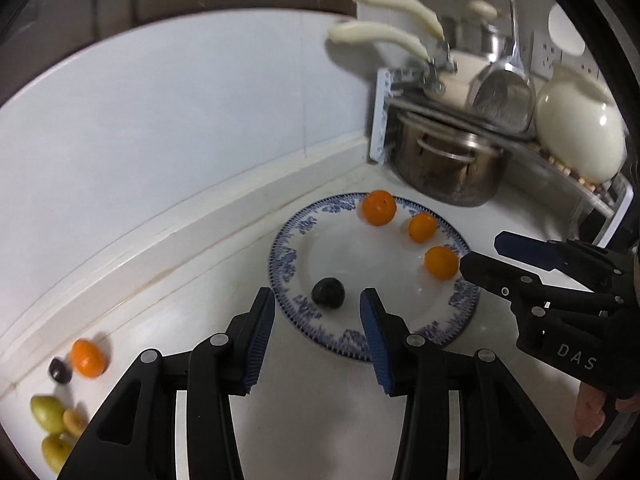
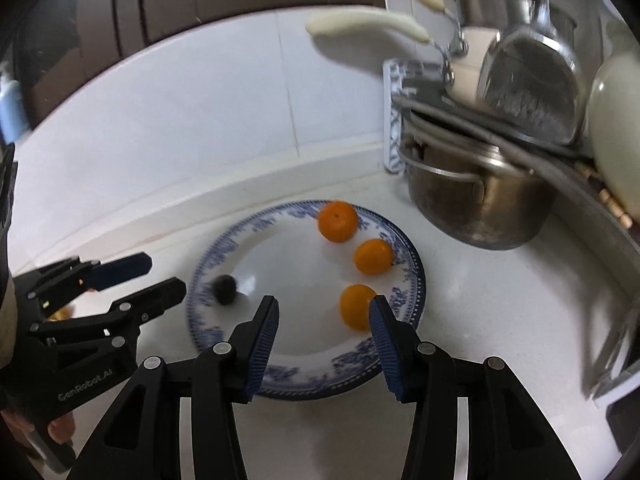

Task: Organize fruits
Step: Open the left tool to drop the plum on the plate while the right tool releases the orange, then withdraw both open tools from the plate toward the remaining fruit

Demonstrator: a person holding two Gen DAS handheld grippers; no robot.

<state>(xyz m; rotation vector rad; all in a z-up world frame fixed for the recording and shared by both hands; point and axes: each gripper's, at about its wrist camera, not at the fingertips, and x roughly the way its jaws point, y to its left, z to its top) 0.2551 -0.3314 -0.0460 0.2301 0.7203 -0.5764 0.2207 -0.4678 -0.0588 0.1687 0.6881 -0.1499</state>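
From the left wrist view, I find my left gripper (image 1: 318,336) released, jaws apart with nothing between the pads, poised above the near rim of the blue-patterned plate (image 1: 288,264). The dark plum (image 1: 328,293) lies on the plate just ahead of the claw, roughly on its centre line. Three oranges (image 1: 379,208) curve along the plate's far-right side. Well off the plate to its left, on the counter, sit a loose orange (image 1: 88,358), a second dark fruit (image 1: 60,370) and green fruits (image 1: 48,414). From the right wrist view, my right gripper (image 2: 324,340) is likewise released and empty; the nearest orange (image 2: 356,306) lies on the plate just ahead, towards the right finger, partly hidden by it. I judge the loose fruits left of the plate as the next targets, and the left hand is the nearer one.
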